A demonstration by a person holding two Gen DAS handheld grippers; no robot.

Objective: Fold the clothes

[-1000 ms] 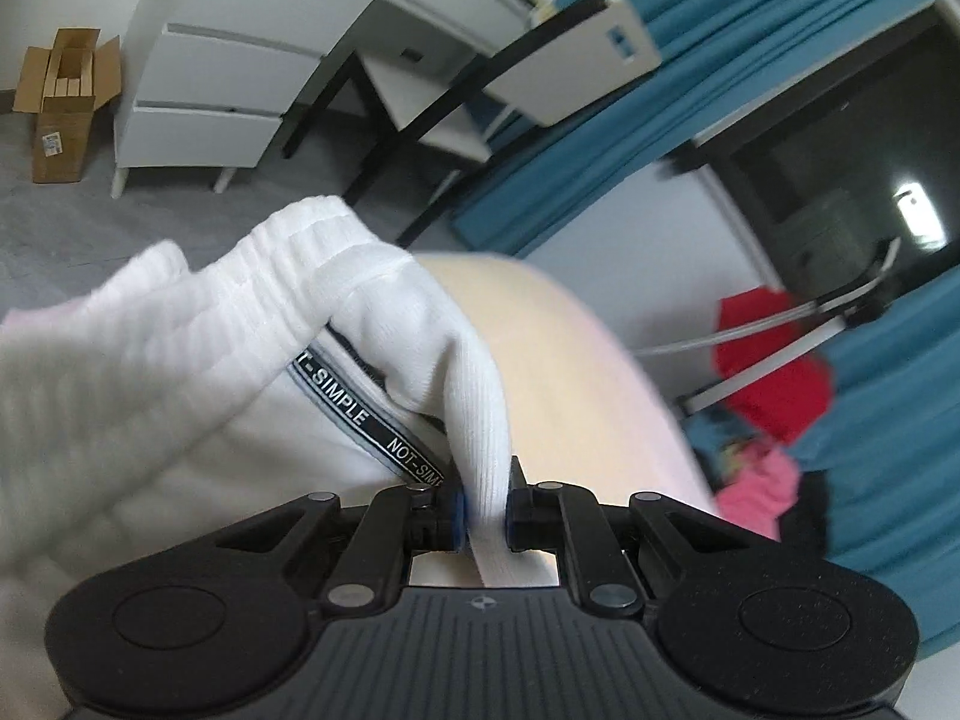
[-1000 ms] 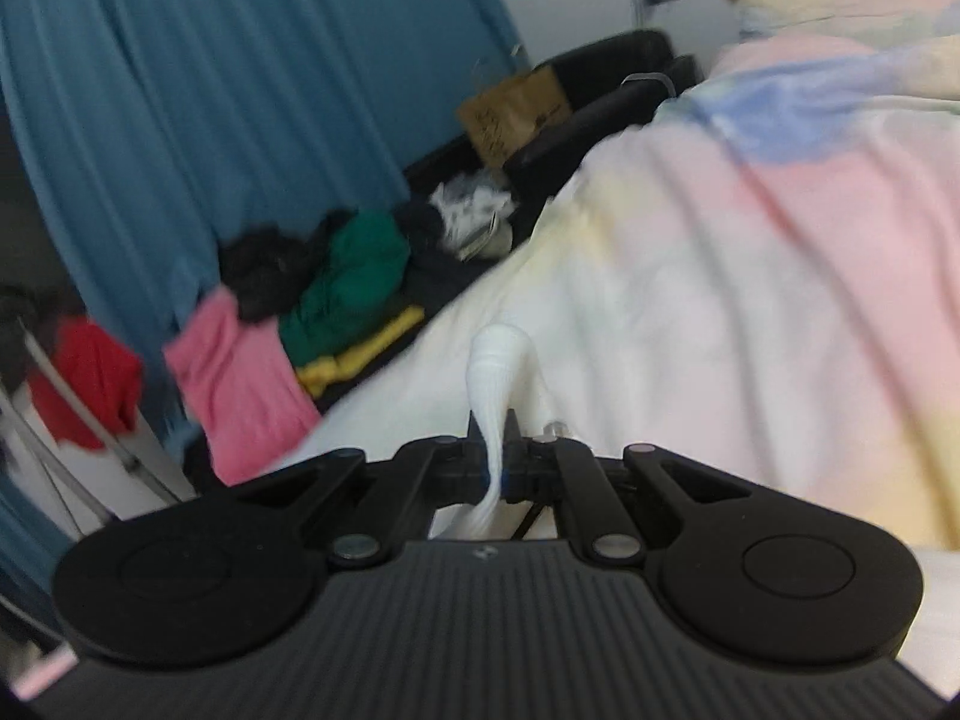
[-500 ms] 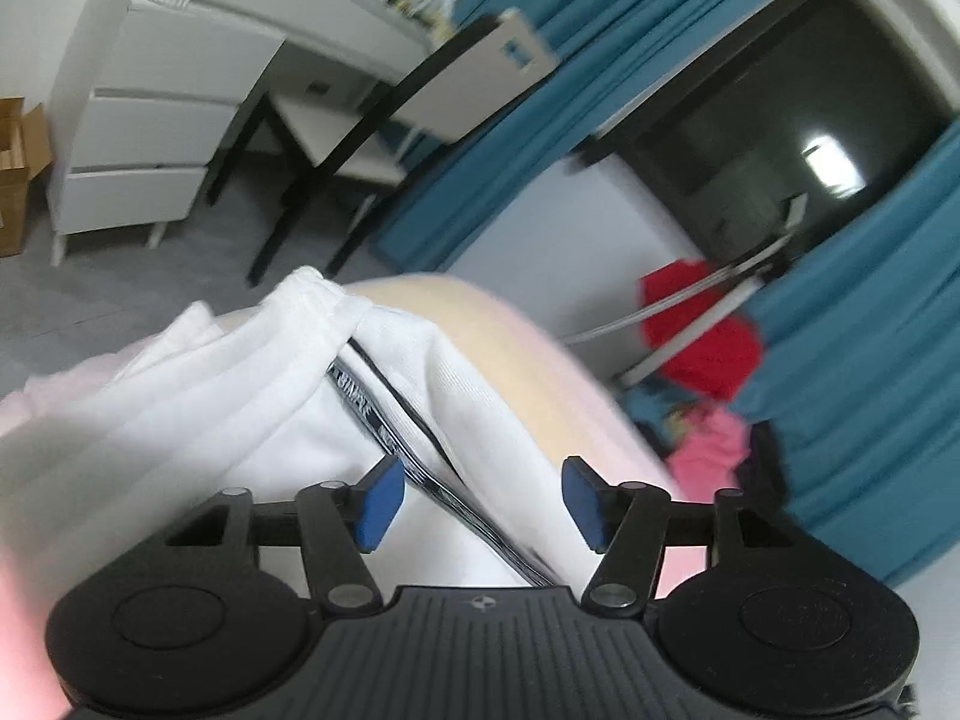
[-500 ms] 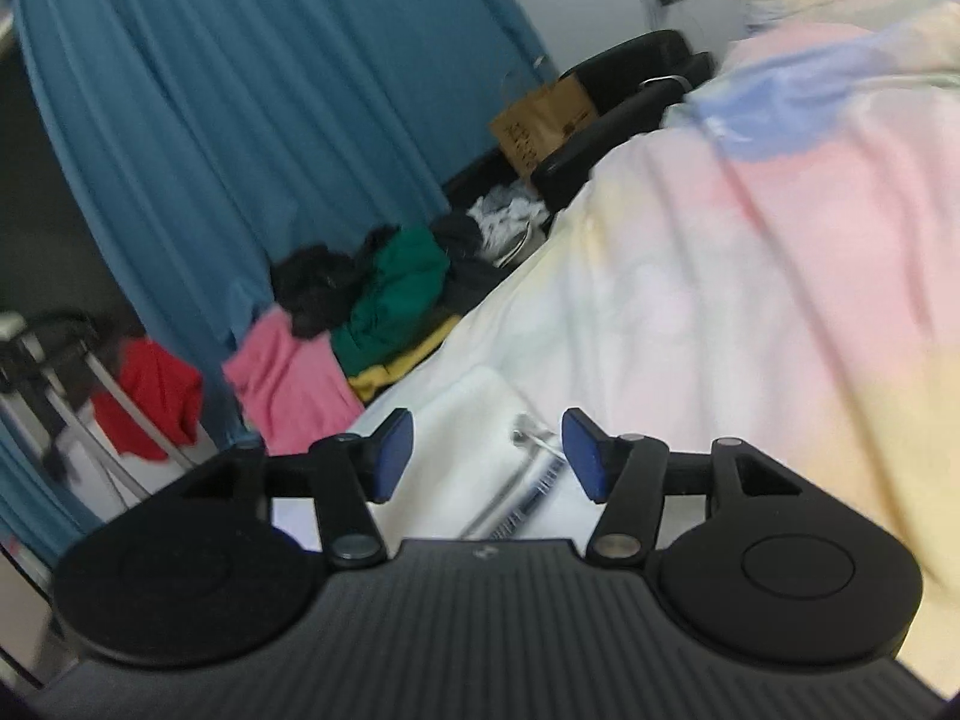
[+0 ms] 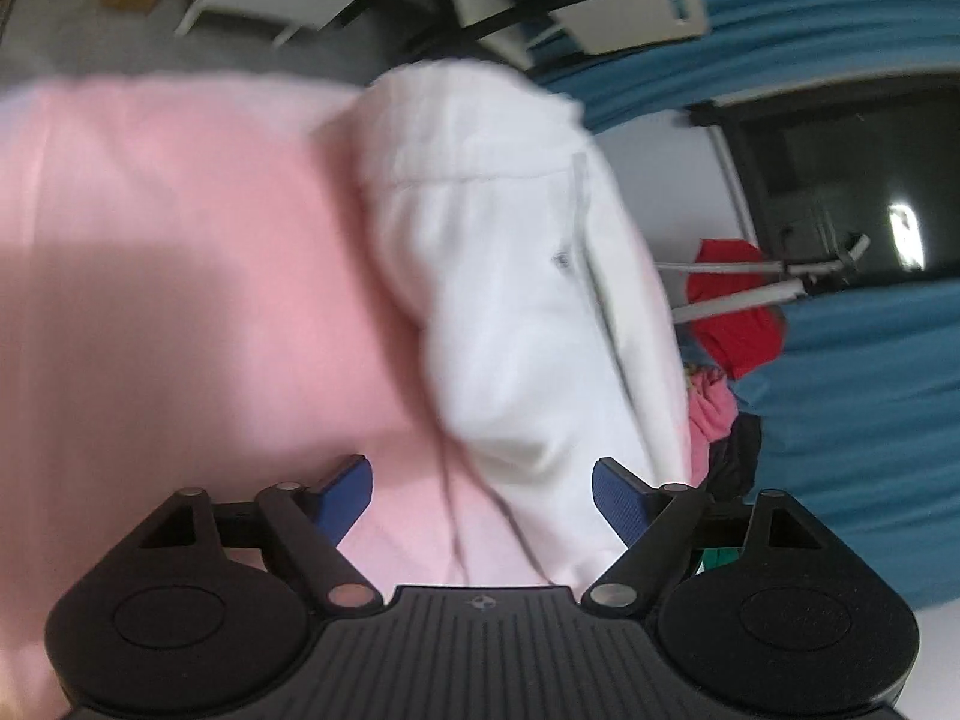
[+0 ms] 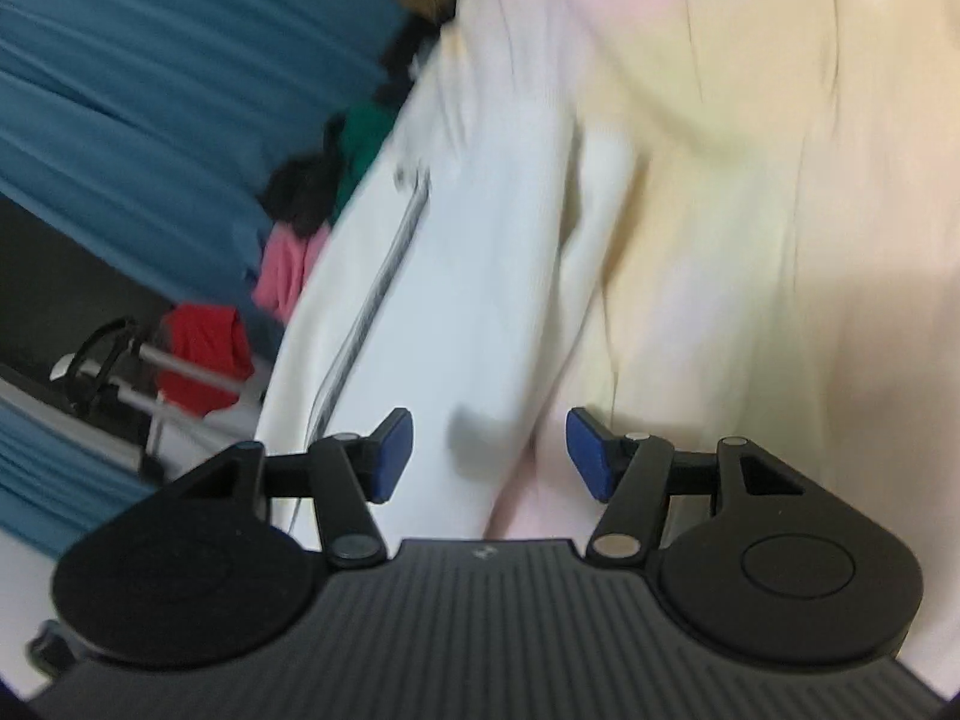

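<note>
The left gripper (image 5: 480, 498), angled down at the bed, has its jaws opening with nothing pinched, its blue pads (image 5: 345, 495) clear of the cloth. The right gripper (image 6: 489, 456), also tilted downward, stands released above the folded white garment (image 6: 480, 276). That garment (image 5: 528, 300) lies on the pastel bedspread (image 5: 180, 252), near the bed's edge by the blue curtain (image 6: 150, 90).

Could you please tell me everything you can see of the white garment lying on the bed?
The white garment is soft, knit-looking cloth, folded into a long bundle. A thin dark-edged stripe runs along it, and a stitched hem crosses one end. It lies on the pastel bedding near the bed's edge. Neither gripper grips it: the left gripper is opening over its near end, the right gripper stands open above it, pads clear. Blur hides finer detail.
</note>
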